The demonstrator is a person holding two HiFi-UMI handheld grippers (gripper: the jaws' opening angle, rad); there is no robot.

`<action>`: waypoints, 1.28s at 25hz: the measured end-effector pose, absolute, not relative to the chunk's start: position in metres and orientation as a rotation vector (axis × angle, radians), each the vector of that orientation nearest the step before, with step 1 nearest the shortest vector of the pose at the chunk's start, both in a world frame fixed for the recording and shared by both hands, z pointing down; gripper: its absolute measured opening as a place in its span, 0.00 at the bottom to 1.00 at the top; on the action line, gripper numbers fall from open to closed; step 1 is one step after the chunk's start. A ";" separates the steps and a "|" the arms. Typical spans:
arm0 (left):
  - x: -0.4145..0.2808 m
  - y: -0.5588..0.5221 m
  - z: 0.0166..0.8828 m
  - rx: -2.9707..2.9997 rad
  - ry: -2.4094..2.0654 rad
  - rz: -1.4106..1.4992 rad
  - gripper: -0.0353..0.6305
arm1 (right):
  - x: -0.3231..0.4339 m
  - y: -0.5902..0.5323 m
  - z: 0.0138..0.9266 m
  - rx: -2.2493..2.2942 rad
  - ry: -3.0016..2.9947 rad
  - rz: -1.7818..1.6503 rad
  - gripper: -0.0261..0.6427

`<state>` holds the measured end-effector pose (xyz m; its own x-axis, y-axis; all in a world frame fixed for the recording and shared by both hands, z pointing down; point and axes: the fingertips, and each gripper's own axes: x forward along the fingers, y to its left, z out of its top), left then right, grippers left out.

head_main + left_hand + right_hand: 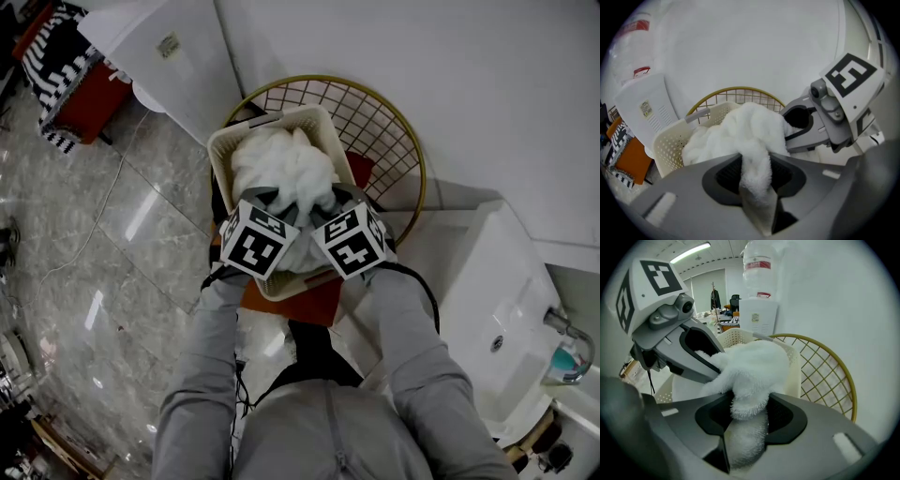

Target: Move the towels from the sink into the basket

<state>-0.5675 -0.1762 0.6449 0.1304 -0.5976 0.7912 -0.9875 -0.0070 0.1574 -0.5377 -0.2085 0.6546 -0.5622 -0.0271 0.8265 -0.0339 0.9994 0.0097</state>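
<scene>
Beside the sink [497,309], you're lowering the towel [281,164] into the basket [272,119]. Left gripper [757,183] and right gripper [749,413] are each pinching a fold, jaws narrow. Next, you're likely needing to release both and lift clear.

**Grey all over, black-and-white cubes up front**

From above, the person wears a grey zip-front top [309,427] with long grey sleeves [202,366] running to the wrists. The left gripper [272,202] and right gripper [330,202] are smooth grey moulded shells, with black recesses round the jaws. Each carries a white marker cube [255,241] printed with bold black squares. A thin black cable [431,298] loops past the right cuff. Up close there's a round grey pivot [818,89].
</scene>
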 end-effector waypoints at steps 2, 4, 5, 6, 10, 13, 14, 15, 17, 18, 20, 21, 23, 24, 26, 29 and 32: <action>-0.568 -0.173 0.640 1.689 -1.562 0.671 0.35 | -0.535 -0.211 0.649 0.071 -2.166 -0.031 0.30; -0.568 -0.170 0.633 1.689 -1.584 0.663 0.37 | -0.532 -0.213 0.642 0.101 -2.167 -0.067 0.33; -0.569 -0.169 0.628 1.690 -1.599 0.662 0.38 | -0.531 -0.213 0.639 0.113 -2.171 -0.079 0.33; -0.569 -0.167 0.624 1.691 -1.617 0.662 0.39 | -0.529 -0.213 0.635 0.124 -2.175 -0.087 0.34; -0.571 -0.160 0.600 1.695 -1.699 0.656 0.40 | -0.523 -0.208 0.616 0.165 -2.200 -0.110 0.35; -0.569 -0.154 0.580 1.704 -1.743 0.642 0.40 | -0.520 -0.205 0.596 0.206 -2.241 -0.121 0.35; -0.567 -0.152 0.574 1.708 -1.754 0.641 0.40 | -0.519 -0.203 0.589 0.215 -2.256 -0.123 0.35; -0.565 -0.149 0.568 1.712 -1.765 0.641 0.40 | -0.518 -0.201 0.582 0.221 -2.269 -0.126 0.35; -0.561 -0.142 0.556 1.717 -1.783 0.639 0.40 | -0.514 -0.196 0.567 0.230 -2.292 -0.141 0.35; -0.558 -0.138 0.550 1.719 -1.794 0.635 0.40 | -0.512 -0.193 0.560 0.235 -2.304 -0.150 0.35; -0.553 -0.131 0.538 1.724 -1.821 0.629 0.40 | -0.508 -0.188 0.545 0.245 -2.330 -0.167 0.35; -0.551 -0.127 0.530 1.728 -1.836 0.628 0.40 | -0.506 -0.184 0.537 0.251 -2.343 -0.175 0.35; -0.545 -0.115 0.515 1.733 -1.867 0.623 0.40 | -0.499 -0.175 0.521 0.266 -2.368 -0.193 0.35; -0.541 -0.108 0.507 1.733 -1.881 0.614 0.40 | -0.495 -0.170 0.514 0.274 -2.380 -0.199 0.35; -0.532 -0.093 0.492 1.733 -1.913 0.591 0.40 | -0.484 -0.161 0.499 0.296 -2.414 -0.199 0.35; -0.522 -0.070 0.470 1.735 -1.977 0.552 0.40 | -0.465 -0.147 0.475 0.352 -2.490 -0.183 0.35; -0.514 -0.043 0.451 1.738 -2.060 0.533 0.40 | -0.443 -0.132 0.445 0.424 -2.554 -0.203 0.35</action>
